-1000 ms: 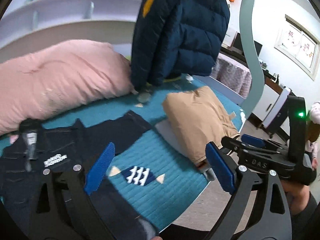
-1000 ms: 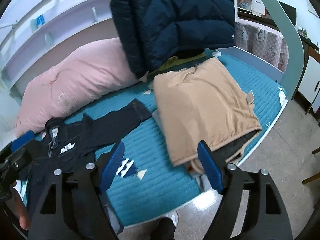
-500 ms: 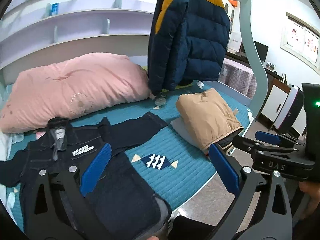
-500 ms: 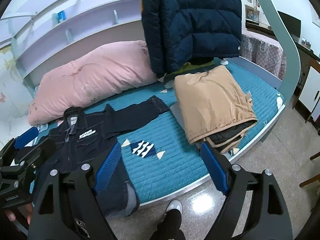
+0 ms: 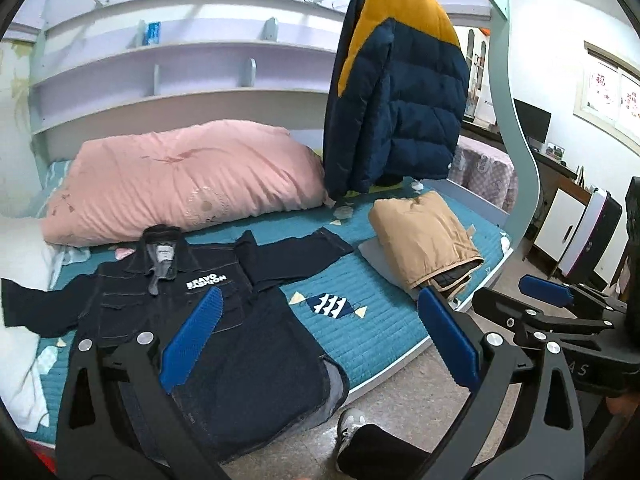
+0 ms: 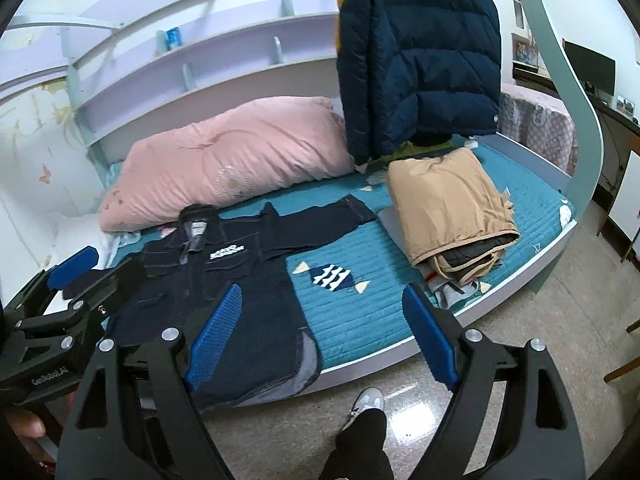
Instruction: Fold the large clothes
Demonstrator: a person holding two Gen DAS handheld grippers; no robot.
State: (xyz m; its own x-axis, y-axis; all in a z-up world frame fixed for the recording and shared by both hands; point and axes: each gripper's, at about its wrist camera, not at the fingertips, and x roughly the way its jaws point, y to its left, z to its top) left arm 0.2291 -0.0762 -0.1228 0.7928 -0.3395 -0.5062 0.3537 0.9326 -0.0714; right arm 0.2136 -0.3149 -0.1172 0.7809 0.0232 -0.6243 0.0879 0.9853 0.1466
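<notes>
Both my grippers, left [image 5: 316, 334] and right [image 6: 326, 330], gape wide, empty; dark denim jacket [image 5: 224, 320] lies flat just ahead.

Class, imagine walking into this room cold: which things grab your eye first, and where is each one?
A dark denim jacket lies spread flat on the teal bedspread, hem hanging over the bed's near edge. Behind it sits a big pink pillow; a navy and yellow puffer coat hangs above folded tan clothes.

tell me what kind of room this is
Most likely a bedroom: a bed with a teal quilted cover, a large pink pillow against built-in shelves, and a navy and yellow puffer jacket hanging from a rail above.
</notes>
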